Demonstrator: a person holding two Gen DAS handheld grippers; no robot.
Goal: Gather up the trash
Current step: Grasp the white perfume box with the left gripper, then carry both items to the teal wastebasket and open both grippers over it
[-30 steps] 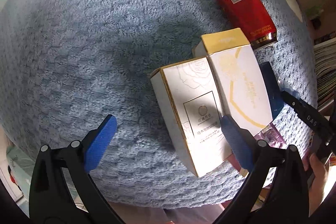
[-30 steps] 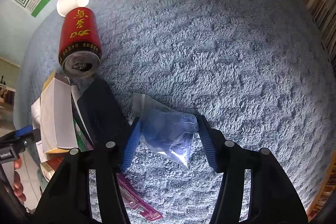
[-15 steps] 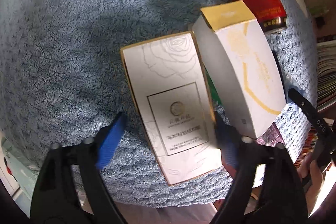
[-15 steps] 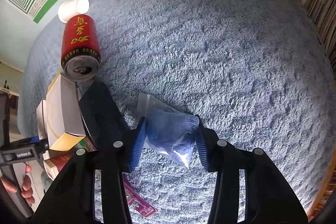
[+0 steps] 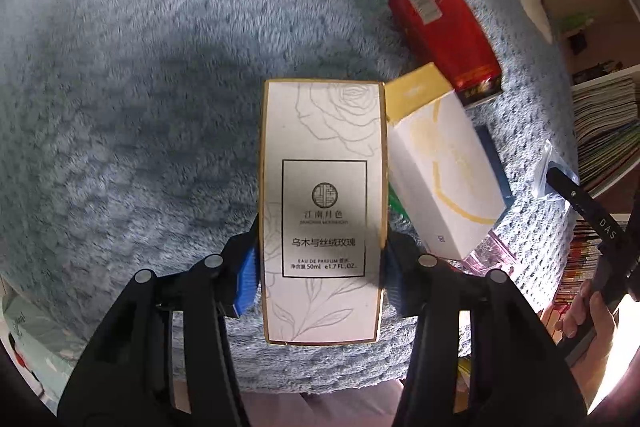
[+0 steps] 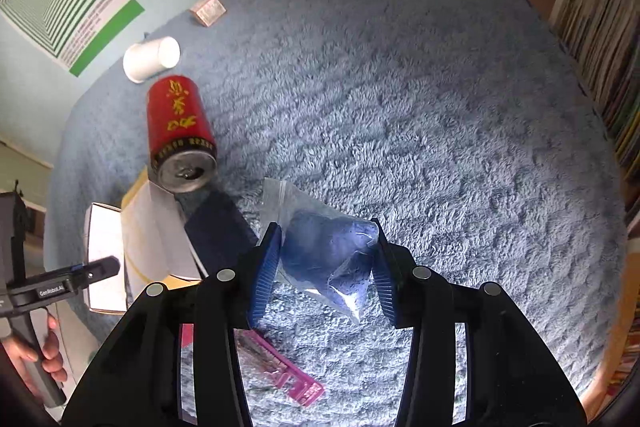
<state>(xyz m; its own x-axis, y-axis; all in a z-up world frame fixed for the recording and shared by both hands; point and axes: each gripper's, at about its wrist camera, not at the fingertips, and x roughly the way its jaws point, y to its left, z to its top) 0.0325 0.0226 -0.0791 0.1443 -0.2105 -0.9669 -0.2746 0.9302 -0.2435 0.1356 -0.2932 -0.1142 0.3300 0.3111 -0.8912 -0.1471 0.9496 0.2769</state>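
Gripping on both sides. Left gripper (image 5: pixel 320 269) has just been closing and its blue pads (image 5: pixel 246 281) now press the long edges of the white perfume box (image 5: pixel 322 203) (rose line-art, gold trim, black-framed label), clamped near its lower end. Box looks lifted clear of the blue carpet (image 5: pixel 140 87).

Landmark: the red can (image 6: pixel 178 131), lying on its side on the carpet, open top facing the right wrist camera.
- Second white box with yellow end flap (image 5: pixel 440 163): just beside the can's rim end, leaning across a dark blue flat item (image 6: pixel 218 231). Its long side sits next to the held box; contact unclear.
- White paper cup (image 6: pixel 150 59): on its side just past the can's base end.
- Small pinkish box (image 6: pixel 208 11): further out beyond the cup, near the carpet edge.
- Pink plastic strip (image 6: pixel 280 367): well on the near side of the can, partly under the right gripper's frame.

Right gripper (image 6: pixel 324 267) is narrowed onto a clear plastic bag with blue contents (image 6: pixel 328 255); both ribbed pads touch the bag's sides, so it's held. The bag sits near the can's open end, just past the dark blue item. Whether the bag is off the carpet I can't tell.

A hand (image 6: pixel 38 359) on the left gripper's handle shows at the edge of the right wrist view.
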